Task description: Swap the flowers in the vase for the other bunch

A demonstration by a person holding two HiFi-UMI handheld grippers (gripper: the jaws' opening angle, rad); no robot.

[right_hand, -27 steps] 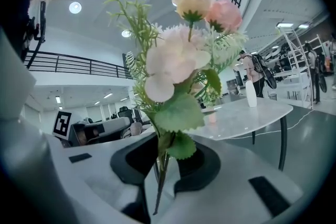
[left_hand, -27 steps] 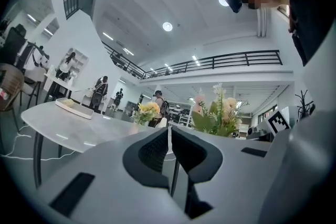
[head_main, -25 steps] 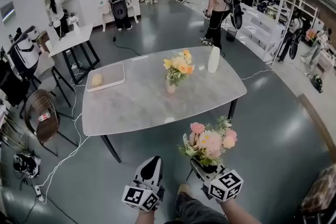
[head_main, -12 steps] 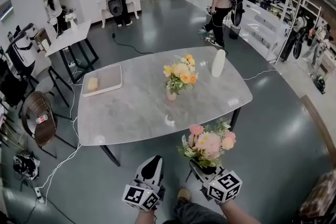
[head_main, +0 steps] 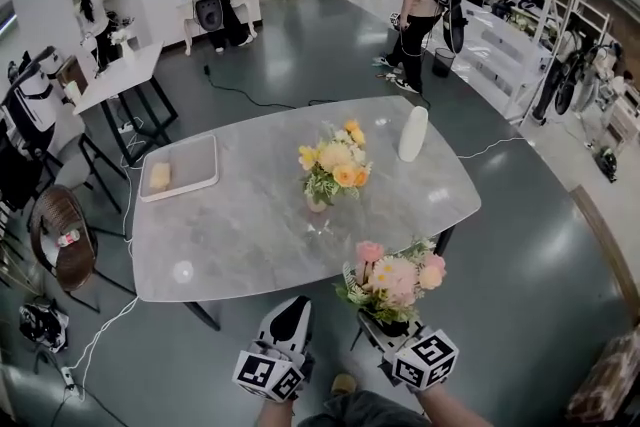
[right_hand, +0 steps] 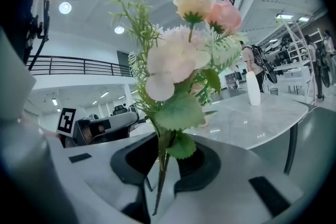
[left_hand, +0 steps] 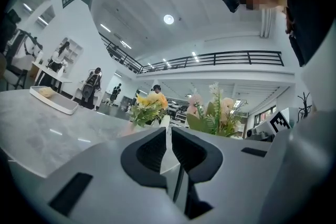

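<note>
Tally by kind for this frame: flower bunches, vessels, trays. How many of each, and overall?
Flower bunches: 2 (yellow-orange bunch, pink bunch)
Vessels: 2 (small pale vase, tall white bottle)
Trays: 1 (white rectangular tray)
Total: 5

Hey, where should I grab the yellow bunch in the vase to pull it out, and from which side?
Probably low on the stems of the yellow bunch, just above the vase mouth, under the spreading blooms. It stands upright, so come in level from the near table edge with the empty left gripper, then lift straight up.
</note>
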